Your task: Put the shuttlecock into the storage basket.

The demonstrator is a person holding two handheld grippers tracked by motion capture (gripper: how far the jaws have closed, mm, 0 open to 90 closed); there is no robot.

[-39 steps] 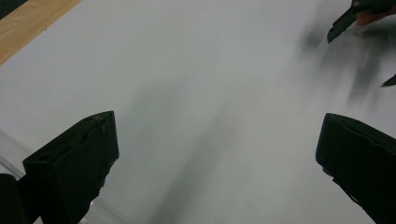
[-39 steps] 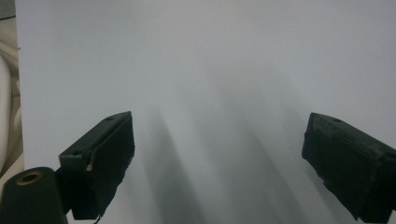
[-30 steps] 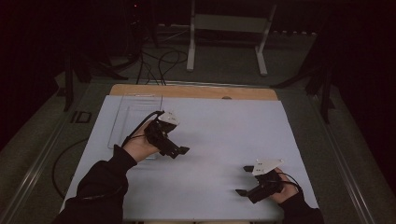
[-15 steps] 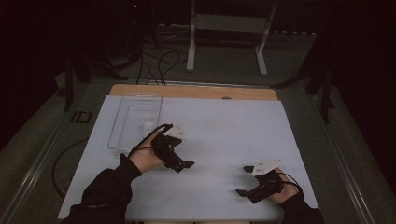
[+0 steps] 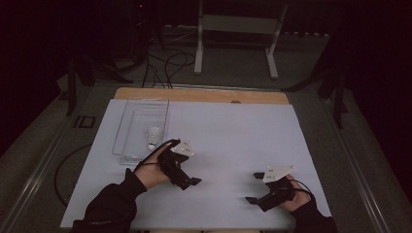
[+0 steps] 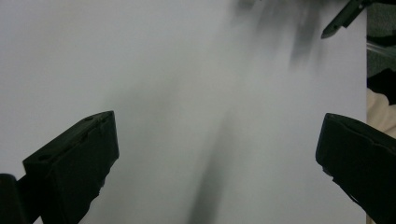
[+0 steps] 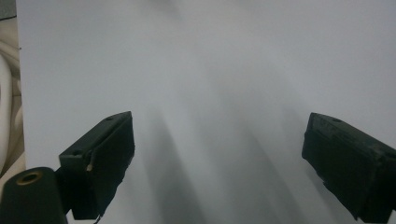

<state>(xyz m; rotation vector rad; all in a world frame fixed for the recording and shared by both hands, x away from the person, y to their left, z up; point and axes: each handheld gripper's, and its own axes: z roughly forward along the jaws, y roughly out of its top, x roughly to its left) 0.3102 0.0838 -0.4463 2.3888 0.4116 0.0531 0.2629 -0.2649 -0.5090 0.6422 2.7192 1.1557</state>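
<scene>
Table covered by a white sheet, wooden edge showing at the far side. Clear plastic tray sits on the sheet's far-left part; a white shuttlecock lies inside it, toward the near right corner, cork end pointing nearward as far as can be told.

Left gripper — held in the person's left hand, just beside the tray's near right corner, apart from the shuttlecock, jaws pointing toward the table's near middle. In the left gripper view the left gripper has its jaws spread wide with nothing between them, bare white sheet beneath; a jaw tip of the other gripper shows at the top right.

Right gripper — in the right hand at the near right of the sheet, well apart from the tray, jaws pointing left. In the right gripper view the right gripper is likewise wide open and empty over plain sheet.

Dark sleeves enter from the bottom edge. Cables and a metal stand on the floor beyond the table.
</scene>
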